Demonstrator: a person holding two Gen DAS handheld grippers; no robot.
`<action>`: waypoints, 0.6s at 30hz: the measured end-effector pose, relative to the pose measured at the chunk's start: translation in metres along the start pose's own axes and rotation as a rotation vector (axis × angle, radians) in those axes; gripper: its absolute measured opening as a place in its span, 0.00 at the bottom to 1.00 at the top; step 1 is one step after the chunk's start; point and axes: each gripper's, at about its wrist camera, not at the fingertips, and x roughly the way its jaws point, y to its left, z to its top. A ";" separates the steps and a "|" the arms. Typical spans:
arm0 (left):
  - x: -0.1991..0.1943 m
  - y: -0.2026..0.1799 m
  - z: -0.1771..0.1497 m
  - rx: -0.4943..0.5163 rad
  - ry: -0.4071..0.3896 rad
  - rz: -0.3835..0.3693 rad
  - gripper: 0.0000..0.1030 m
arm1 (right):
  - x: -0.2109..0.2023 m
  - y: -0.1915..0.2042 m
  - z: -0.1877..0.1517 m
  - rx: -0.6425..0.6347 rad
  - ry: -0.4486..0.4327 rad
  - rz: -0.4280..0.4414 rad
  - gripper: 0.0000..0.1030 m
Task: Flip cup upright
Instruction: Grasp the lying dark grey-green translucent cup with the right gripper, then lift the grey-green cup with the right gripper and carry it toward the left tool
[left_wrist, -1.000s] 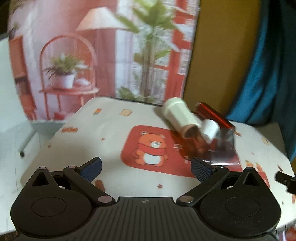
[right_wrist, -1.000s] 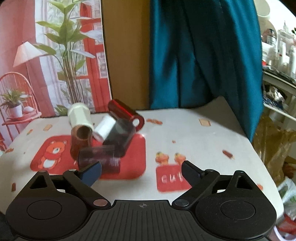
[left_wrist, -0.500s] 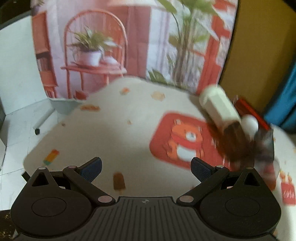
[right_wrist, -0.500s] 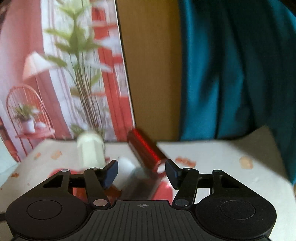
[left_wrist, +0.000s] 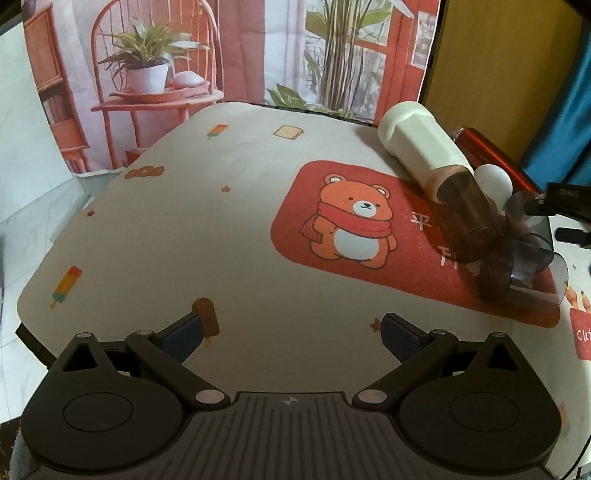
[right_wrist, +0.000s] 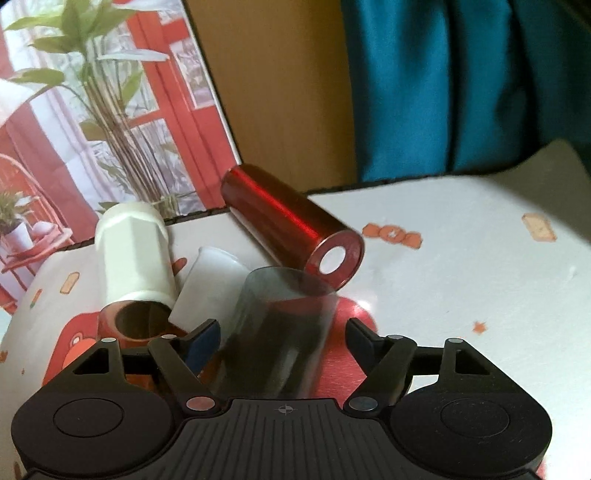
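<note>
Smoky cup (right_wrist: 277, 325) lying on its side on red mat (left_wrist: 332, 192), in a pile with white cup (right_wrist: 135, 251) and red tube (right_wrist: 288, 225) | our right gripper (right_wrist: 282, 339) straddles it, jaws apart, not clamped | left gripper (left_wrist: 291, 332) spread, idle, well apart | we should centre pads on the wall, squeeze gently, lift clear of neighbours before rotating.

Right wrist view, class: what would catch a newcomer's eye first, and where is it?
A smoky transparent cup lies on its side between the right gripper's open fingers, filling the foreground. Behind it, a shiny red metallic cup lies tipped over. Left of that rest a white faceted cup and a brown cup.
</note>
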 end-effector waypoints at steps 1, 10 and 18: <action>-0.001 -0.001 0.001 0.001 -0.004 0.000 1.00 | 0.005 -0.001 -0.001 0.020 0.015 0.007 0.66; -0.001 -0.003 0.000 -0.011 0.012 0.019 1.00 | -0.015 -0.037 -0.008 0.130 0.016 -0.002 0.62; -0.012 -0.011 -0.009 0.012 0.004 -0.004 1.00 | -0.065 -0.093 -0.043 0.150 -0.006 -0.082 0.62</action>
